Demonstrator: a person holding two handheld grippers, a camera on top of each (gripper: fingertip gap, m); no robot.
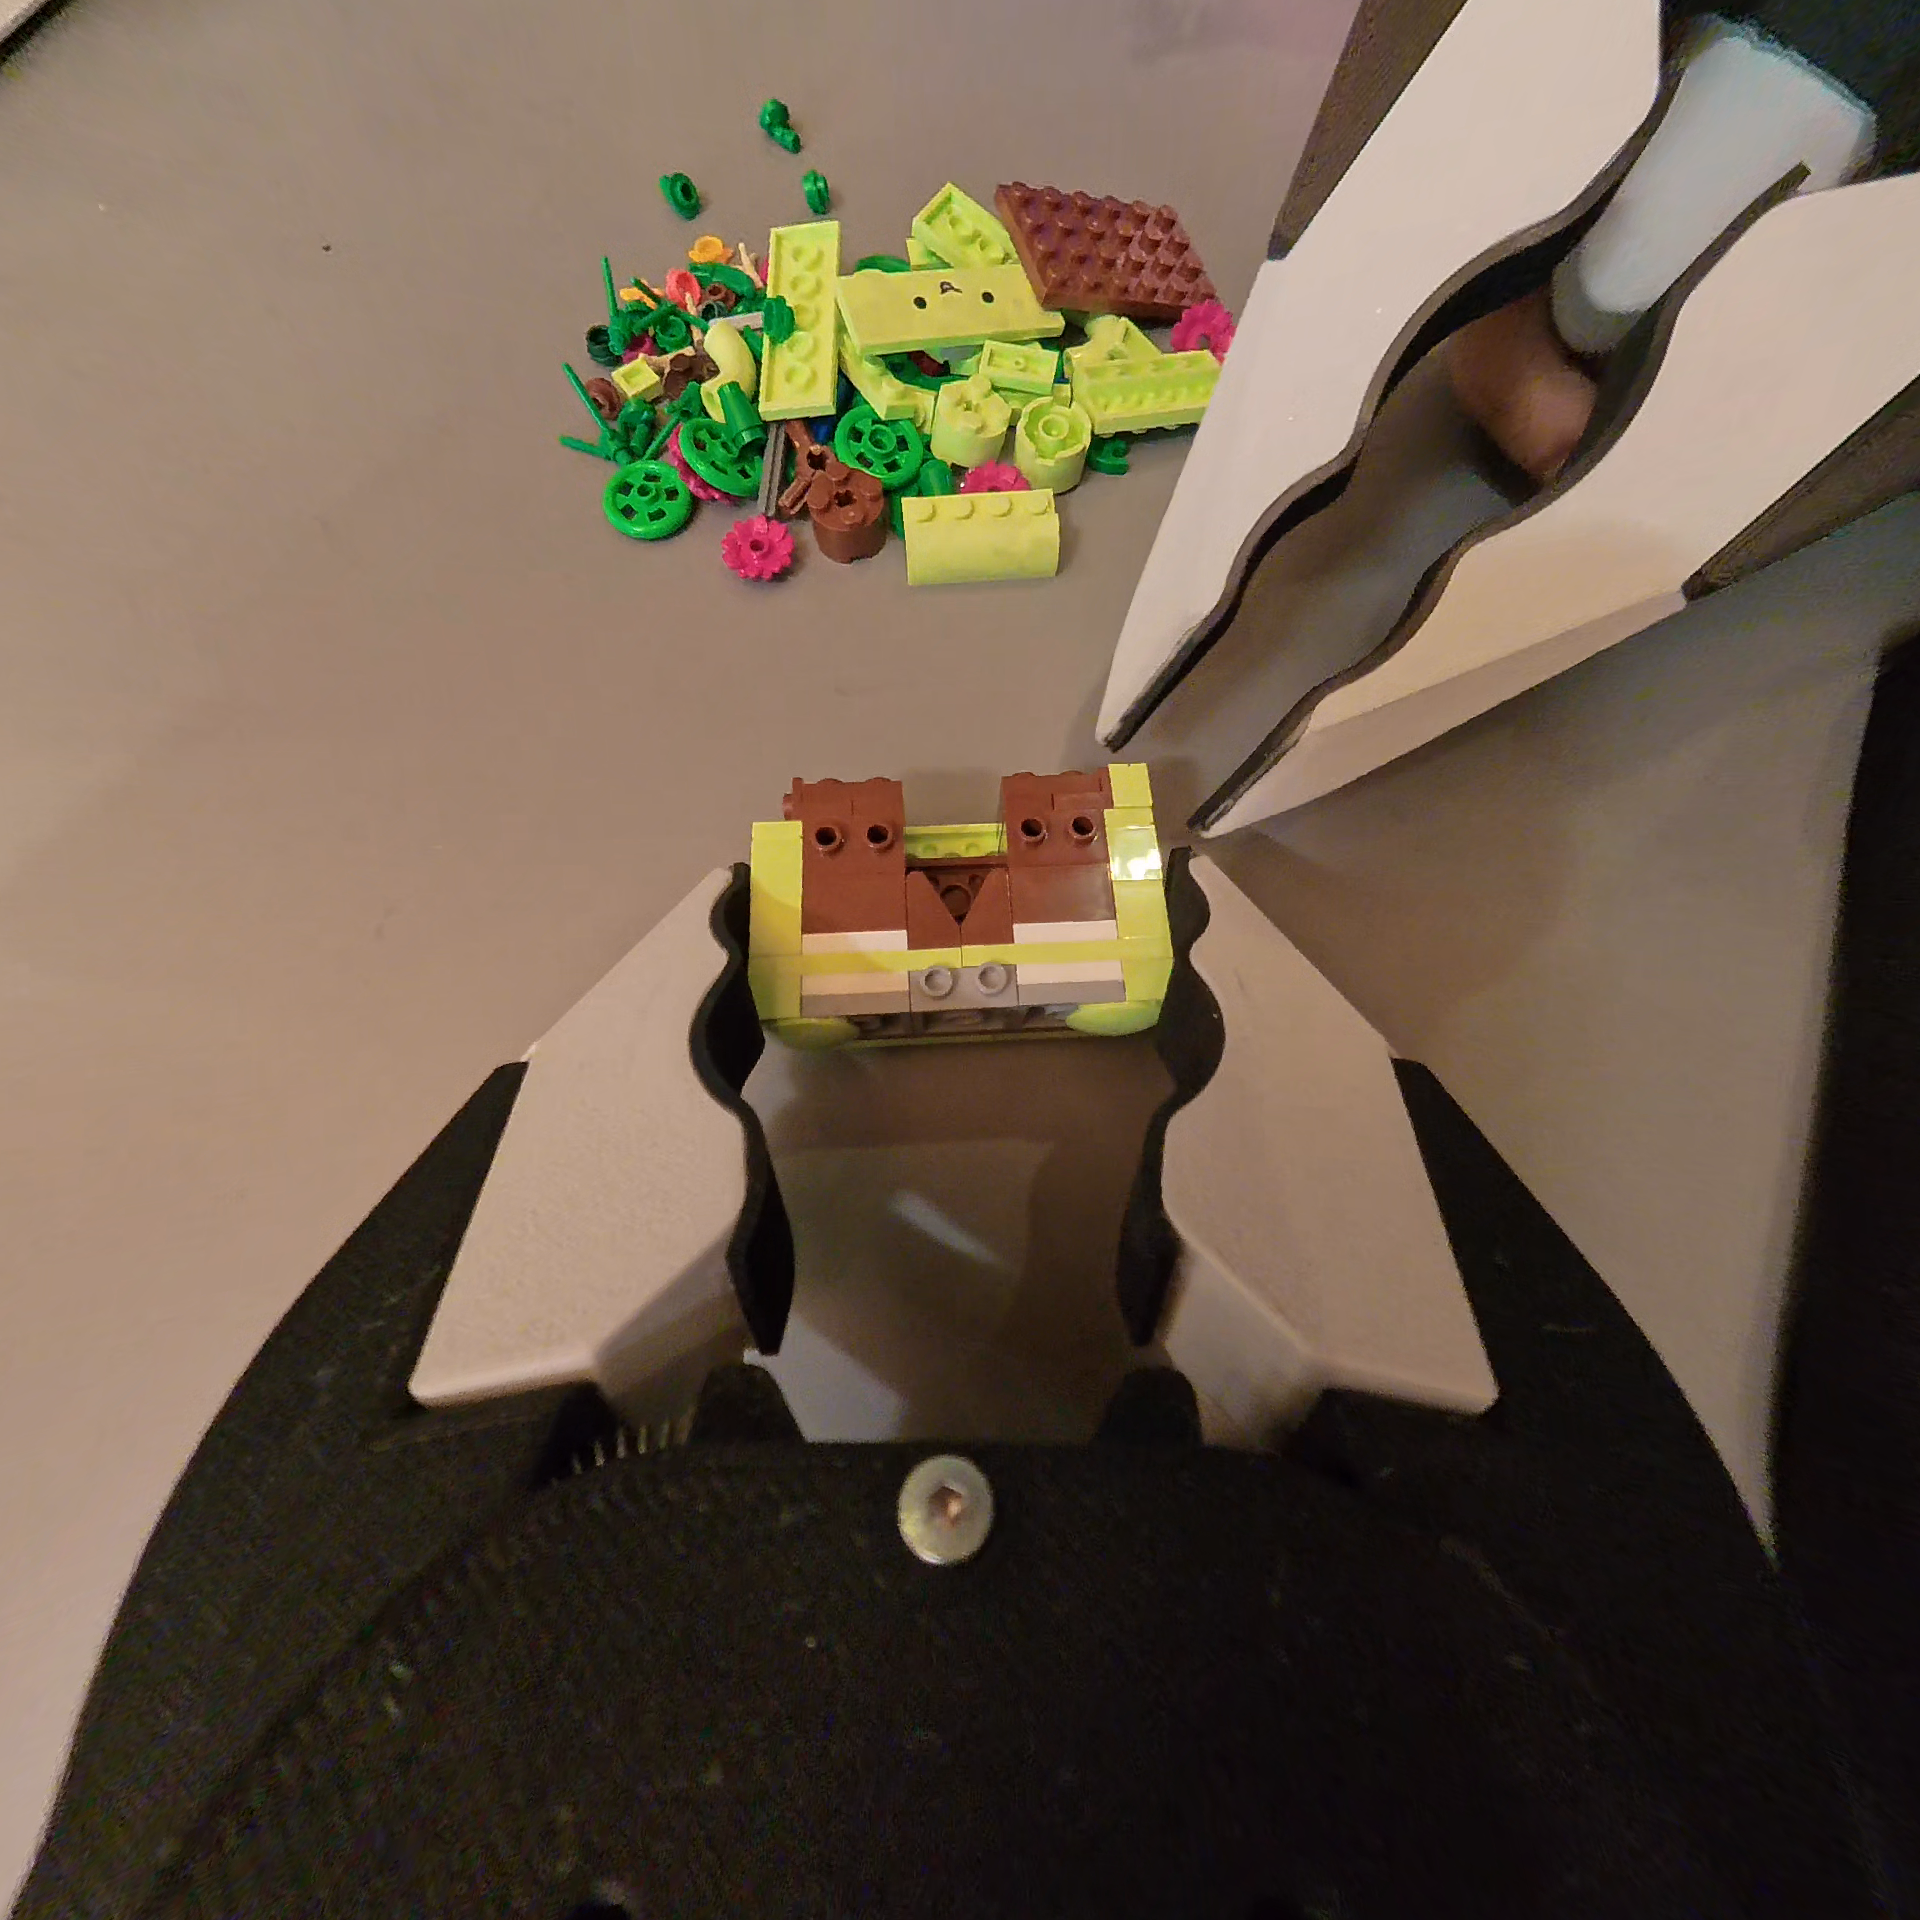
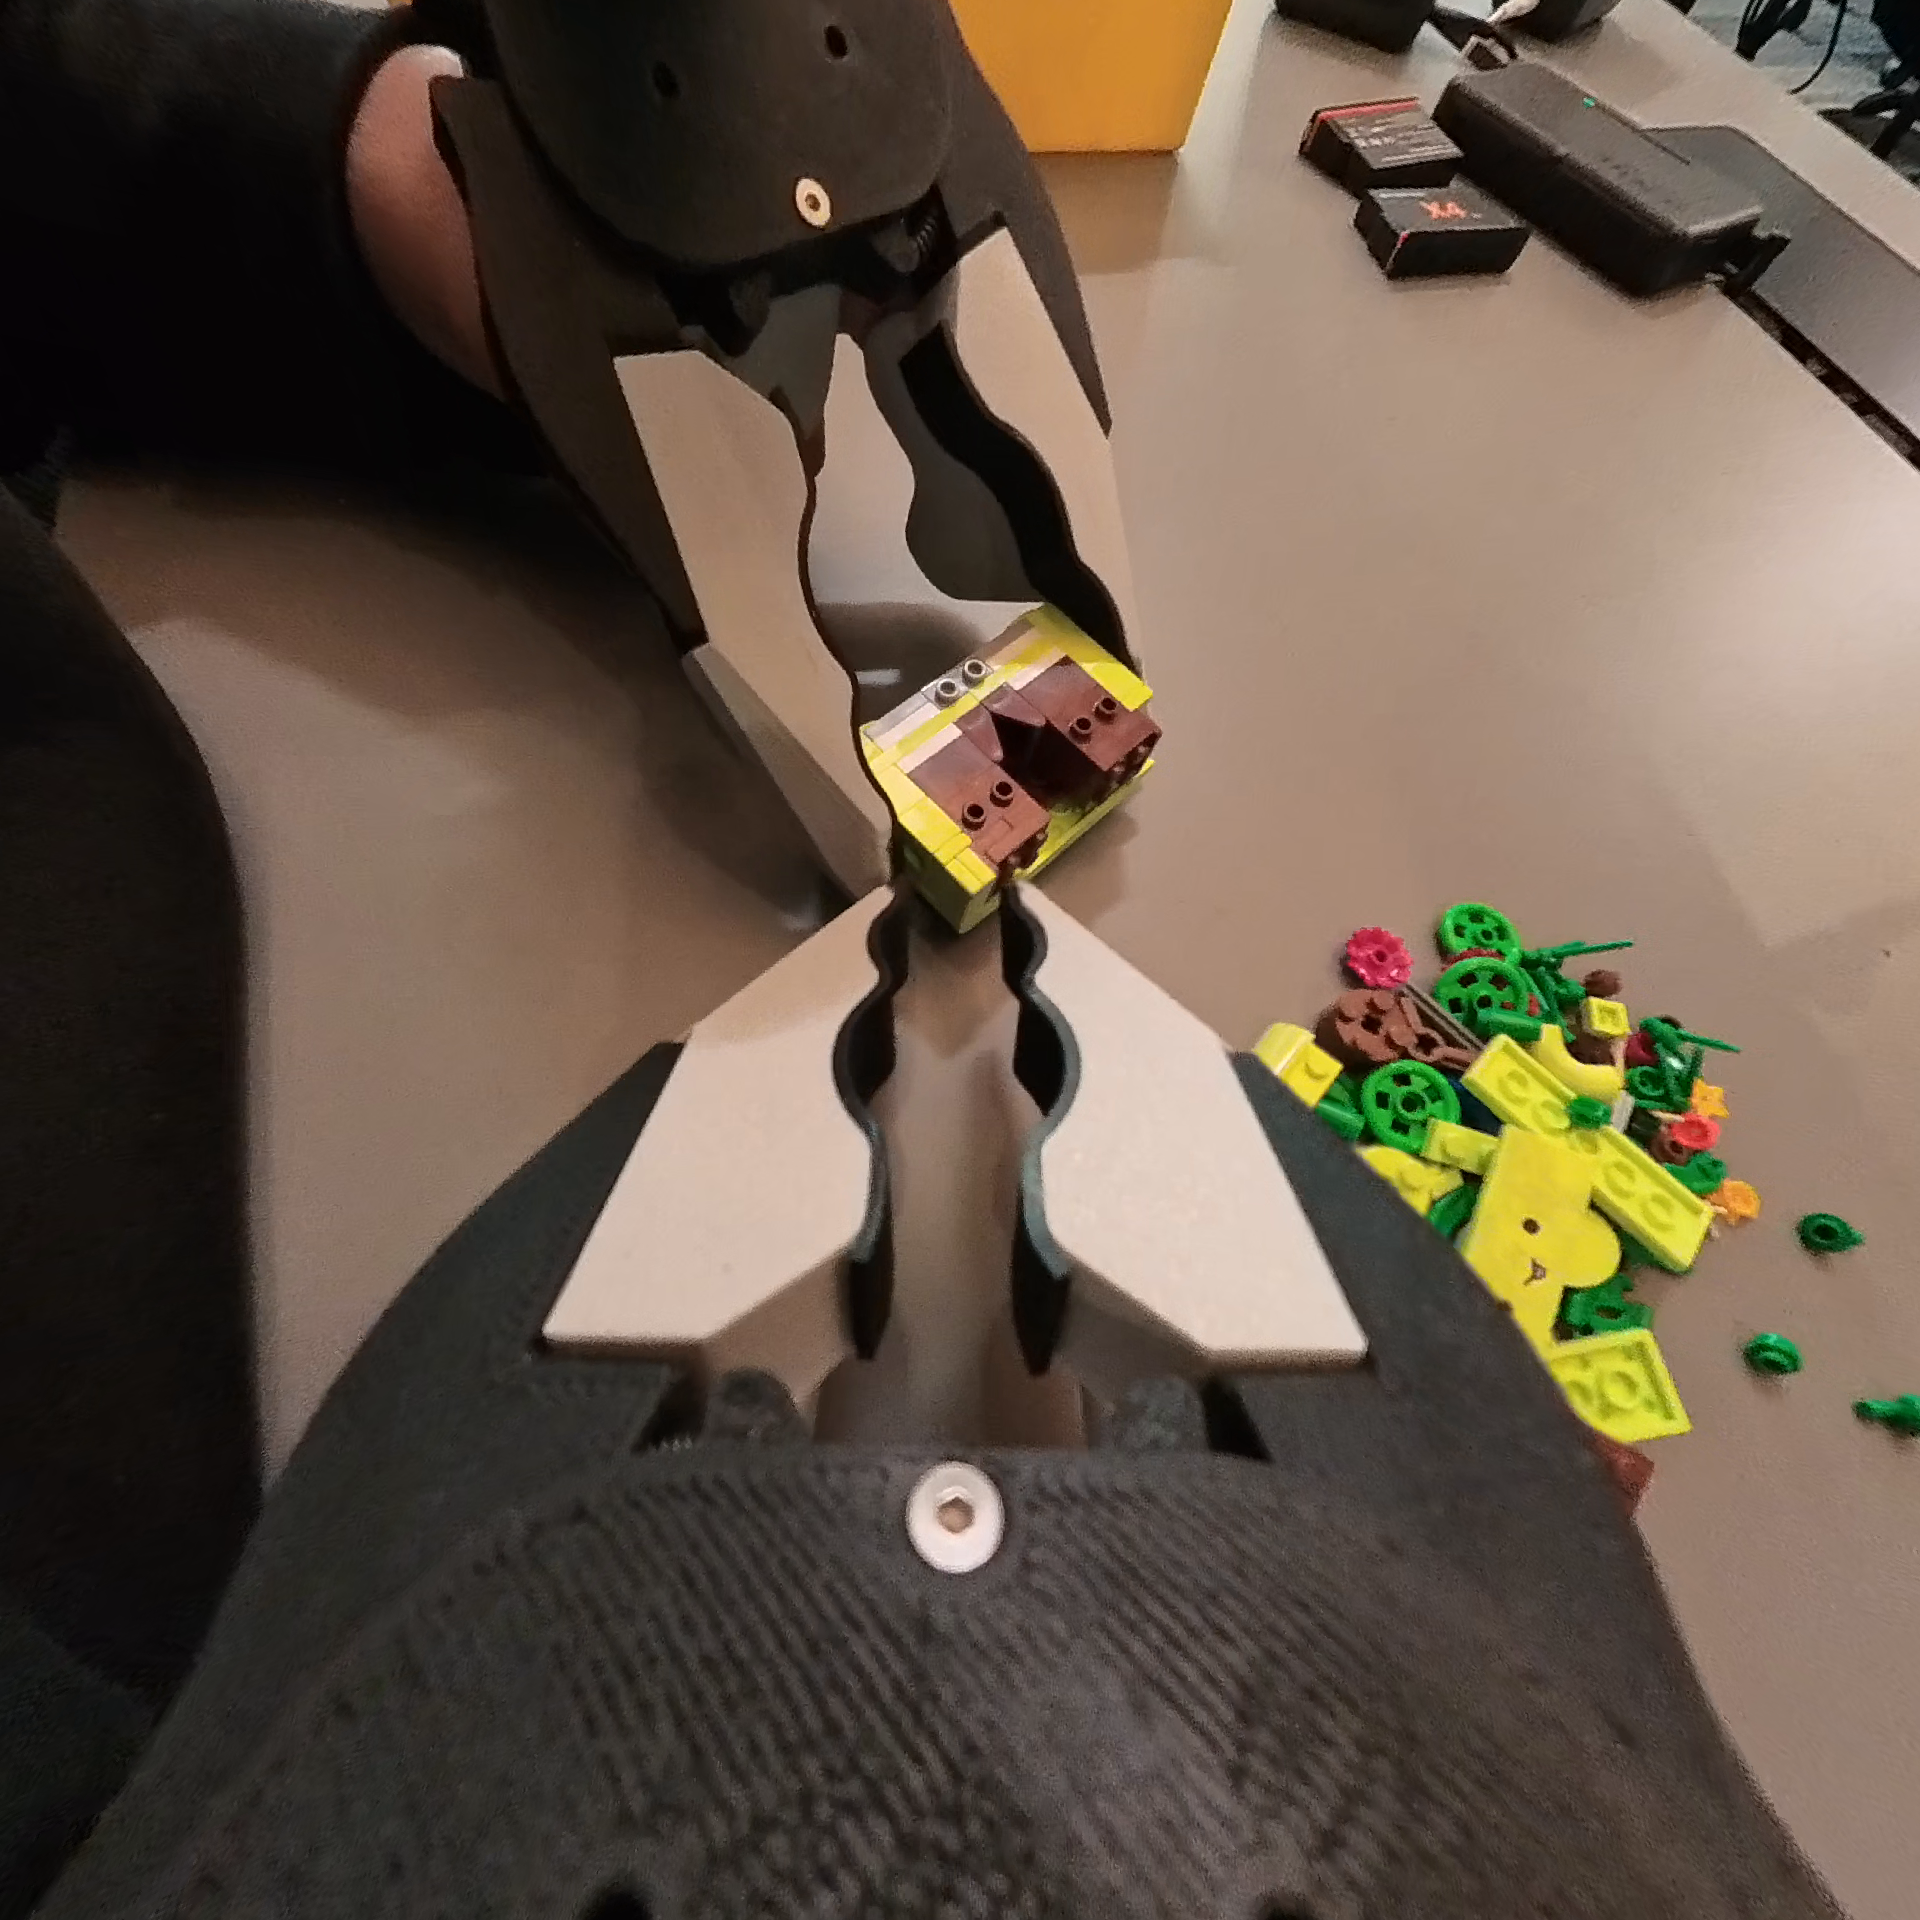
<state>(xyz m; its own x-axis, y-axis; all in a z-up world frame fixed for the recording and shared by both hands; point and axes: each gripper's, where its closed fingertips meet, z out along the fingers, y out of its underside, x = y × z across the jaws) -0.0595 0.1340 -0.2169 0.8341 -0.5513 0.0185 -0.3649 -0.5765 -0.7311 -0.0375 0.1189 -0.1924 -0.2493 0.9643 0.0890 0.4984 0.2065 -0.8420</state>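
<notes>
The left tool point(image 1: 961, 925) grips a small brick model point(image 1: 956, 914), its two fingers pressed against the model's lime-green sides; the model rests on the grey table point(image 1: 312, 727). The model is lime green around the outside, with two brown studded blocks on top, a dip between them, and a little grey piece at the near end in the left wrist view. The right tool point(image 2: 951, 899) sits just beside the model at one of its corners, its jaws a narrow gap apart with nothing between them; in the right wrist view its tips look to touch the model's lower edge, though contact cannot be told for sure. Farther along the table lies a loose pile of bricks point(image 1: 883, 384): lime plates, a lime piece with a small face on it point(image 1: 951, 301), green wheels point(image 1: 646, 501), pink flower pieces point(image 1: 758, 548), a brown round piece, and a brown studded plate point(image 1: 1107, 249) at the far side. A few tiny green bits point(image 1: 681, 194) lie scattered beyond the pile. Towards the table's far edge, in the right wrist view, stand a yellow box point(image 2: 1091, 68), two small black packs with red trim point(image 2: 1439, 229) and a long black device point(image 2: 1600, 187). A dark sleeve point(image 2: 156, 208) shows behind the left tool.
</notes>
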